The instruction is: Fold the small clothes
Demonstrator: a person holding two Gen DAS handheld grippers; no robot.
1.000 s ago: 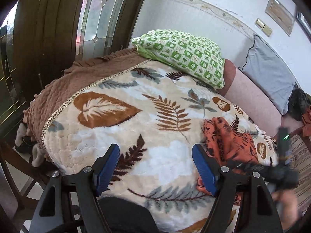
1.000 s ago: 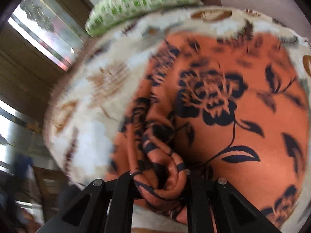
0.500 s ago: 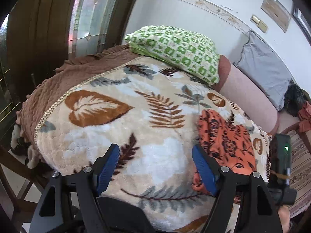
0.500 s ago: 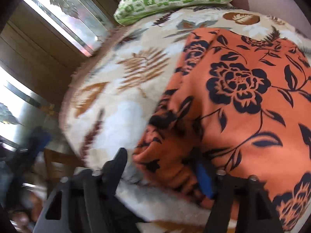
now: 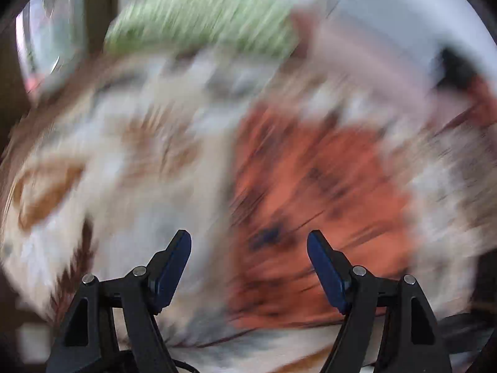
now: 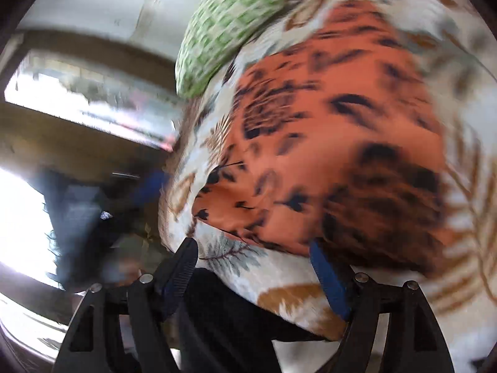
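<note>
Orange floral garment (image 6: 326, 143) released on the leaf-print blanket (image 6: 459, 273); both claws stand apart and empty.

Right gripper (image 6: 254, 264), its jaws just opened with no cloth between them, and left gripper (image 5: 248, 261) risk snagging or rumpling the fold if swept low. Sharp cloth edges are given only by the right view; the left is smeared, though the green pillow (image 5: 198, 18) is discernible.
</note>
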